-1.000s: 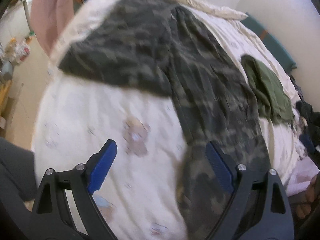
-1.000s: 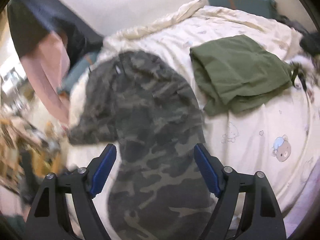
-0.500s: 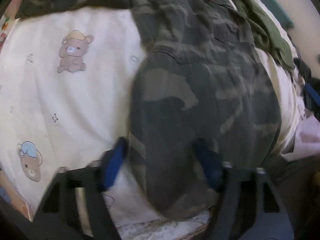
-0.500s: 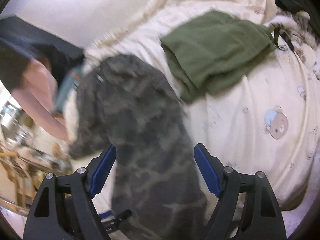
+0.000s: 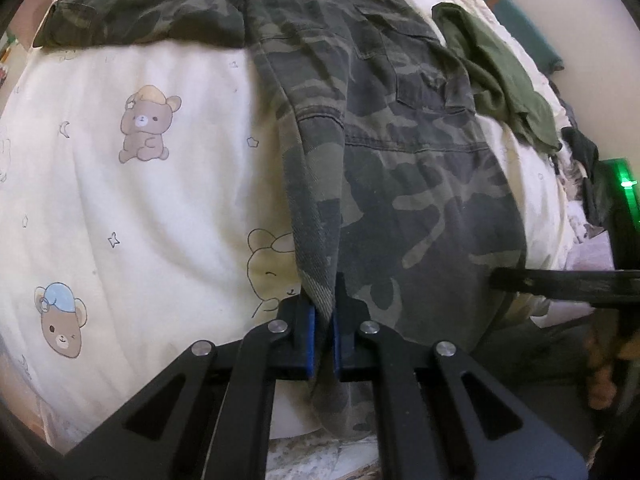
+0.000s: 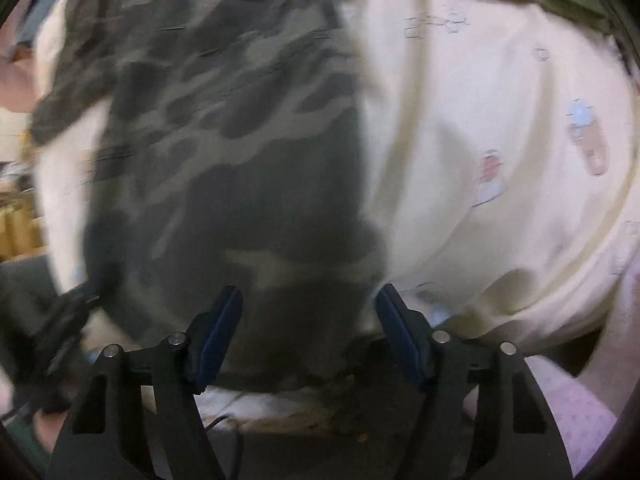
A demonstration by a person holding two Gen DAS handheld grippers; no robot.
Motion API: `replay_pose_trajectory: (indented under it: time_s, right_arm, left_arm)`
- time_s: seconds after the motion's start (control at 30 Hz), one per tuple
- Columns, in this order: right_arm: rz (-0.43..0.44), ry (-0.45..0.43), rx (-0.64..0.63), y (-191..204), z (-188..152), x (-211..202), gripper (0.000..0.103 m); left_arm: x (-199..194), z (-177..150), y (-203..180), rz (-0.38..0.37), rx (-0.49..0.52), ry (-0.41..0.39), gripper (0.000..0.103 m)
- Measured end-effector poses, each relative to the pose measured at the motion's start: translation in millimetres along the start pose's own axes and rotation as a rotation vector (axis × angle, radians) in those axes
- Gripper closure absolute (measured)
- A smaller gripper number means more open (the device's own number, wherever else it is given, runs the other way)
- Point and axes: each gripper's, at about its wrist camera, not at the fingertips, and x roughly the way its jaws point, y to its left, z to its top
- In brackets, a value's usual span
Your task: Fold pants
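Camouflage pants (image 5: pixel 400 128) lie spread on the bedspread (image 5: pixel 140 200) with its bear print, and we take them as our landmark: one leg runs away to the far left, the other reaches down to the bed's near edge, where both tools are working. At the left edge of that near leg, our left gripper (image 5: pixel 323 344) has pinched shut on a raised ridge of the camouflage cloth, the blue pads pressing it from both sides. Our right gripper (image 6: pixel 310 336) stands fairly wide over the same leg's hem, closer to its right edge; its jaws have just been narrowing, with cloth between them, but the pads do not yet seem to press it.

We judge this to be the opening of the fold: securing the hem end of the near leg at two points. The next move calls for the right jaws to finish closing on the hem, then for both hands to lift together and carry the leg across or up over the rest of the pants, keeping the cloth taut so no crease forms.

Much is unclear. The right wrist view is smeared by motion, so the hem under the pads is hard to read. A green garment (image 5: pixel 496 76) lies just beyond the pants' right side. The waistband is cut off at the top.
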Motion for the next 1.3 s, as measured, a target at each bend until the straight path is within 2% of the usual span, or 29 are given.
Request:
replay_pose_trajectory:
  time_s: [0.03,0.07,0.1,0.17,0.2,0.3,0.37,0.43,0.53,0.57,0.6,0.67,0.7,0.73,0.9,1.07,1.1,1.13,1.17,1.23,1.3]
  right_arm:
    - [-0.023,-0.003,0.011,-1,3,4,0.033]
    - [-0.020,0.010,0.013,-1,5,7,0.038]
    - [0.001,0.018,0.002,1,5,8,0.061]
    - [-0.011,0.002,-0.050,12,-2,-2,0.078]
    - [0.006,-0.011,-0.087,18,-10,-11,0.090]
    - [0.051,-0.048,-0.137,23,-29,-35,0.101]
    - [0.101,-0.096,-0.158,19,-42,-54,0.103]
    - [0.175,-0.173,-0.174,14,-53,-70,0.103]
    - [0.170,-0.219,-0.150,8,-58,-73,0.103]
    - [0.133,-0.227,-0.136,9,-58,-72,0.103]
    - [0.104,-0.214,-0.099,6,-55,-69,0.096]
    - [0.151,-0.169,-0.057,-1,-42,-68,0.073]
    - [0.150,-0.168,-0.046,-1,-37,-66,0.046]
    - [0.117,-0.178,-0.046,-1,-35,-66,0.043]
    - [0.073,-0.205,-0.058,5,-22,-62,0.045]
    - [0.088,-0.060,-0.089,12,-10,-30,0.046]
    - [0.090,-0.034,-0.110,15,-12,-25,0.054]
    - [0.108,-0.031,-0.136,20,-13,-25,0.079]
    - [0.113,-0.040,-0.155,24,-14,-27,0.089]
    - [0.131,-0.076,-0.214,30,-20,-38,0.096]
    - [0.184,-0.144,-0.260,36,-28,-60,0.098]
  left_arm:
    - [1,1,1,-0.007,-0.009,0.005,0.099]
    - [1,2,1,-0.012,-0.015,0.008,0.099]
    - [1,2,1,-0.018,-0.012,0.011,0.099]
    - [-4,2,-1,-0.021,0.006,0.002,0.100]
    - [-7,2,-2,-0.030,0.011,0.000,0.100]
    - [-15,4,-1,-0.101,-0.023,0.026,0.100]
    - [-20,8,-2,-0.179,-0.051,0.059,0.100]
    - [-31,13,-5,-0.186,-0.028,0.035,0.100]
    - [-35,16,-2,-0.159,-0.008,0.030,0.100]
    - [-34,16,1,-0.147,-0.010,0.033,0.100]
    - [-34,16,6,-0.132,-0.021,0.033,0.100]
    - [-34,16,18,-0.118,-0.054,0.031,0.100]
    - [-34,16,21,-0.106,-0.061,0.026,0.100]
    - [-35,16,25,-0.095,-0.067,0.020,0.100]
    - [-32,19,50,-0.052,-0.125,0.014,0.100]
    - [-22,17,52,-0.039,-0.130,0.027,0.100]
    - [-22,17,52,-0.046,-0.138,0.029,0.100]
    - [-22,18,52,-0.052,-0.142,0.034,0.100]
    - [-22,18,52,-0.063,-0.147,0.039,0.100]
    - [-28,19,46,-0.097,-0.121,0.032,0.100]
    - [-41,18,32,-0.144,-0.070,0.011,0.100]
